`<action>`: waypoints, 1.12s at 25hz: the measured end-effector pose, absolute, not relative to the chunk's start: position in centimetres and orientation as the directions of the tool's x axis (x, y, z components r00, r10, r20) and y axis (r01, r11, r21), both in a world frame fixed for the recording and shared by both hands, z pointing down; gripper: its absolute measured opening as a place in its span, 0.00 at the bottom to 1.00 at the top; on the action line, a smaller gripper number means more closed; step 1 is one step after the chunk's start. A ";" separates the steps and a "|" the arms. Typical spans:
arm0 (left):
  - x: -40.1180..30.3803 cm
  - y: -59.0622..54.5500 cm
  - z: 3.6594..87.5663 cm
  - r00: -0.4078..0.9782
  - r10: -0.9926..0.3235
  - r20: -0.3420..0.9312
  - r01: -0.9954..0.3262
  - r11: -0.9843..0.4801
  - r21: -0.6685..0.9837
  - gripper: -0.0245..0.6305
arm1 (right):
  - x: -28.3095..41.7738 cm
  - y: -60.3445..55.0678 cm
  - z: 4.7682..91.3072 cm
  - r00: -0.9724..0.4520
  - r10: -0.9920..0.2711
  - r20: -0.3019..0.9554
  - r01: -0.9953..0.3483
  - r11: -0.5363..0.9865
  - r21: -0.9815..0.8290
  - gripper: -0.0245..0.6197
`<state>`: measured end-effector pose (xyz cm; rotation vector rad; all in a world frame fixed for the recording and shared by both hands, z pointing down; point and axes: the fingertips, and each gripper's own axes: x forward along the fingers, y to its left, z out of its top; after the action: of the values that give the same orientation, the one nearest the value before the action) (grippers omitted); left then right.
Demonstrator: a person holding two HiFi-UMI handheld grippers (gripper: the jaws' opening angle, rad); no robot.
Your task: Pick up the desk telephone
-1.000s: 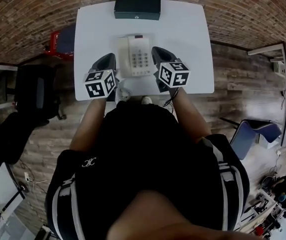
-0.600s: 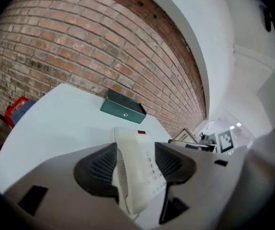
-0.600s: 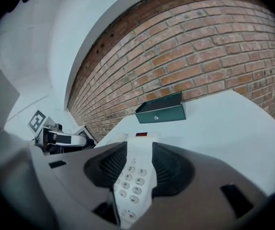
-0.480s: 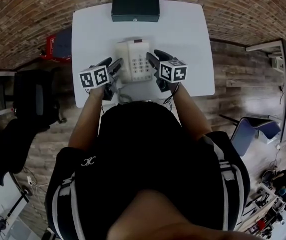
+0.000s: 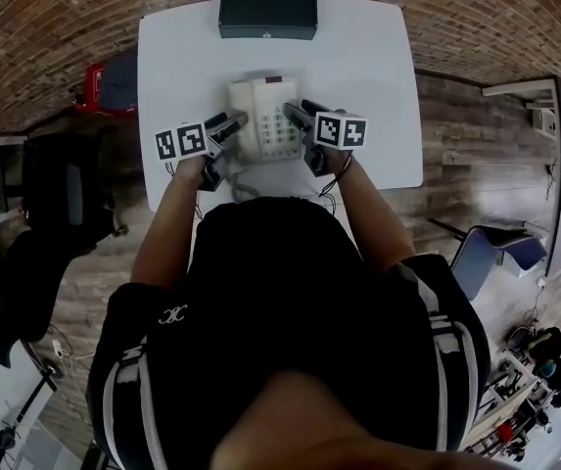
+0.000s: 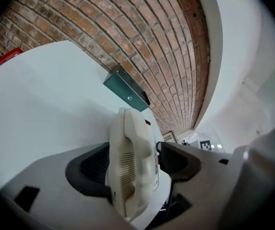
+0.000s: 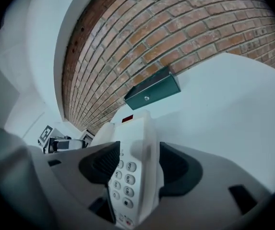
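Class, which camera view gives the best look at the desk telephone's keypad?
The right gripper view: the keypad is close, with its digits readable. The head view shows it small, from above, digits unreadable. The left gripper view shows only the handset side; the keypad is hidden.

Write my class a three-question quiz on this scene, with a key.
1. True or false: the cream plastic desk telephone sits on the white table.
2. What lies beyond the telephone on the table? A) dark green flat box B) red mug C) laptop
3. Which part of the telephone stands between the jaws of the left gripper?
Key: 1 true. 2 A. 3 The handset; those jaws are opening around it.
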<state>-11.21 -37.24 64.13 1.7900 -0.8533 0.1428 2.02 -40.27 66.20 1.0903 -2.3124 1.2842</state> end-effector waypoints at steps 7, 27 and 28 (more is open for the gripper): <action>-10.6 -37.0 65.9 0.771 -0.385 0.507 -0.599 -0.168 0.783 0.54 | 1.6 -39.7 68.3 -0.704 -0.394 0.591 -0.704 0.275 -0.655 0.40; -10.0 -36.5 65.8 0.818 -0.313 0.483 -0.536 -0.109 0.837 0.49 | 1.1 -38.8 68.2 -0.768 -0.298 0.567 -0.627 0.168 -0.760 0.36; -10.0 -36.4 65.7 0.817 -0.311 0.485 -0.538 -0.110 0.836 0.48 | 1.1 -38.7 68.0 -0.769 -0.297 0.567 -0.626 0.167 -0.762 0.36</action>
<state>-9.99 -36.38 65.65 1.7116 -0.6652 0.2186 1.14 -38.67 68.04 0.8861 -2.1603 1.6345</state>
